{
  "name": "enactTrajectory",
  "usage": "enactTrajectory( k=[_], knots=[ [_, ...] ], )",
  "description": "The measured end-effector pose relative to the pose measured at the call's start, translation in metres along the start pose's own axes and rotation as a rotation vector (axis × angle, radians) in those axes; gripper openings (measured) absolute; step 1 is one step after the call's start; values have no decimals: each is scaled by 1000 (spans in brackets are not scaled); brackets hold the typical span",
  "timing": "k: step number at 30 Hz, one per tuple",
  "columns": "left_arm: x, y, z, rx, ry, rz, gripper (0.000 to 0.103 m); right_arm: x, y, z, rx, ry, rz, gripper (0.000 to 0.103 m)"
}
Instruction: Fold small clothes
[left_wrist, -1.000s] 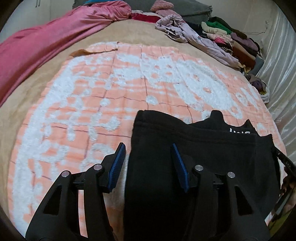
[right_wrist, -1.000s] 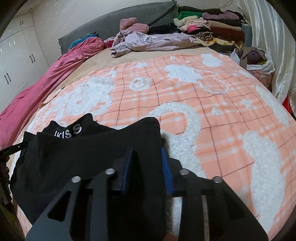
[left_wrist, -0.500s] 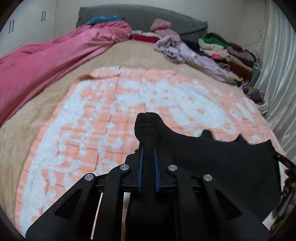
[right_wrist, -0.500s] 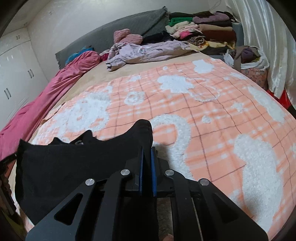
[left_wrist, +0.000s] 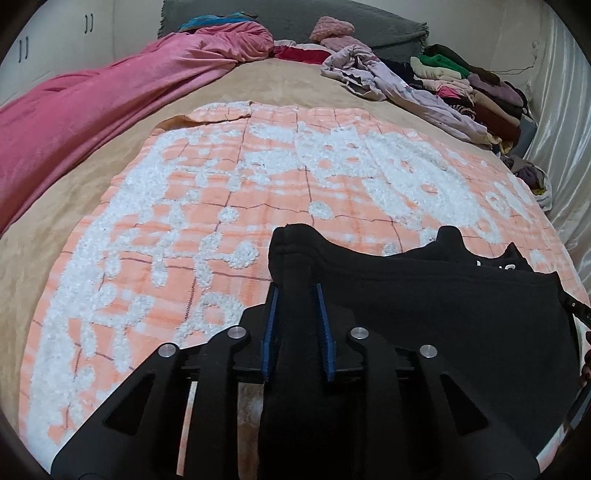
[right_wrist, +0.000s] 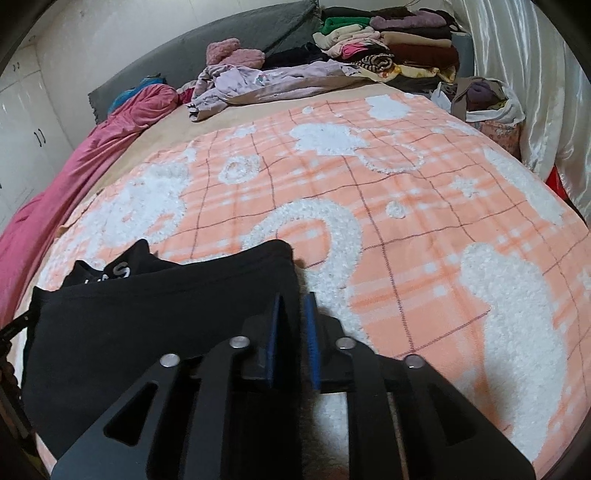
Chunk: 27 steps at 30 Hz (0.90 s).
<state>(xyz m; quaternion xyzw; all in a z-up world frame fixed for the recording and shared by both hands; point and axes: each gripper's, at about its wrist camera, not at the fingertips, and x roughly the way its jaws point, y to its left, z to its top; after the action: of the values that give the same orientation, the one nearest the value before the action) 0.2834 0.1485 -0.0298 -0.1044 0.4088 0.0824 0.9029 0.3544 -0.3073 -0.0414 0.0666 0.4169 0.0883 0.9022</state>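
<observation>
A small black garment (left_wrist: 443, 302) with white lettering lies at the near edge of the orange-and-white blanket (left_wrist: 258, 177). My left gripper (left_wrist: 295, 295) has its blue pads on either side of the garment's left corner, with the jaws slightly parted around the cloth. My right gripper (right_wrist: 293, 302) has its pads on either side of the garment's right corner (right_wrist: 273, 258), also slightly parted. The garment (right_wrist: 129, 325) stretches between the two grippers. White letters show near its far edge (right_wrist: 118, 271).
A pink duvet (left_wrist: 92, 110) lies along the left of the bed. Loose lilac clothes (right_wrist: 266, 81) and a stack of folded clothes (right_wrist: 399, 44) sit at the head. A bag of clothes (right_wrist: 484, 99) and a satin curtain (right_wrist: 535, 74) are at the right.
Both grippers closed on the garment's corners and lifted them half a second ago. Now the garment is lower on the blanket and both pairs of jaws have parted a little.
</observation>
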Motion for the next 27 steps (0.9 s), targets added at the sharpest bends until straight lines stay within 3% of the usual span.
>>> enactTrajectory(
  k=[8, 10, 14, 22, 27],
  knots=[
    [-8, 1, 1, -13, -4, 16, 20, -4, -5, 1, 17, 1, -5, 33],
    [-15, 1, 2, -13, -12, 23, 20, -8, -4, 3, 12, -8, 0, 33],
    [-37, 2, 4, -22, -47, 20, 23, -19, -1, 5, 9, -33, 19, 44],
    [-69, -16, 0, 7, -66, -27, 37, -46, 13, 11, 3, -88, 123, 47],
    [-77, -28, -10, 29, -49, -47, 41, -64, 29, 10, -15, -105, 199, 47]
  ],
)
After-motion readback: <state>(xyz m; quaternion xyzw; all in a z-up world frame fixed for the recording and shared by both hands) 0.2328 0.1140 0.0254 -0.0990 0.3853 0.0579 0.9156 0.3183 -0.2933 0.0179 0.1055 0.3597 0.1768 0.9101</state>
